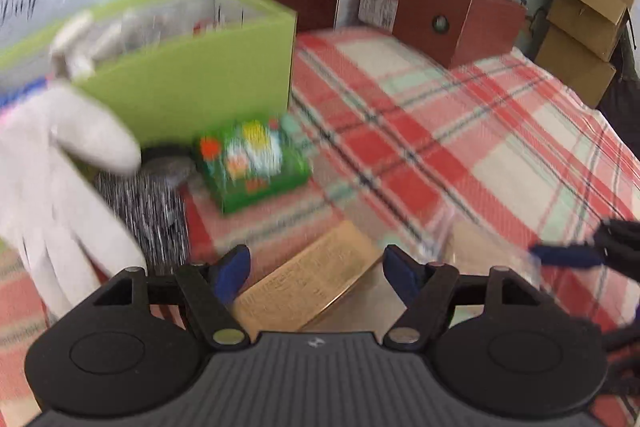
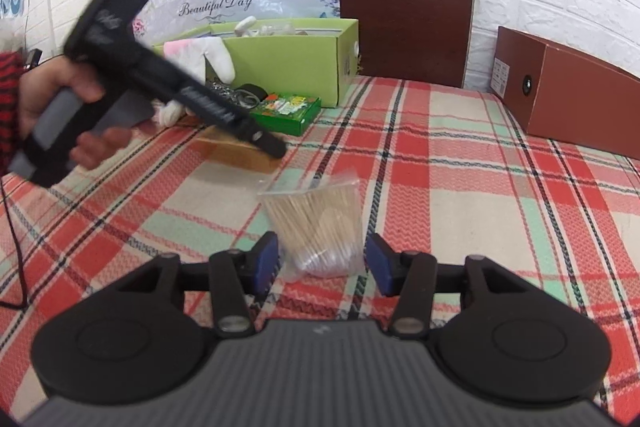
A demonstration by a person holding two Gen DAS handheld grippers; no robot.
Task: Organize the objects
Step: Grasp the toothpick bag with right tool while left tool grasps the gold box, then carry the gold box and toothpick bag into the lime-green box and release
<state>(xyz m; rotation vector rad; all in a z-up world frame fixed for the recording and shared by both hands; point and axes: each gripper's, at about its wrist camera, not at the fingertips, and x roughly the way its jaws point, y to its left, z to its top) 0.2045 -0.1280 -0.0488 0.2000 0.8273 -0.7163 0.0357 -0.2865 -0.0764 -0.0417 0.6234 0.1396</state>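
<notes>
My right gripper (image 2: 319,263) is open, its blue pads on either side of a clear bag of wooden sticks (image 2: 320,223) that lies on the plaid cloth. My left gripper (image 1: 316,269) is open and empty, hovering over a flat tan box (image 1: 308,287); the left wrist view is blurred. An open lime-green box (image 1: 188,75) stands at the back with a white glove (image 1: 60,179) hanging over its edge. A small green printed box (image 1: 256,163) and a roll of black tape (image 2: 250,94) lie in front of it. The left gripper also shows in the right wrist view (image 2: 276,147).
A brown shoebox (image 2: 568,99) sits at the back right edge of the table. A dark wooden chair back (image 2: 404,3) stands behind the table. Cardboard boxes (image 1: 584,27) are stacked beyond the table's far right. The plaid cloth (image 2: 480,187) covers the table.
</notes>
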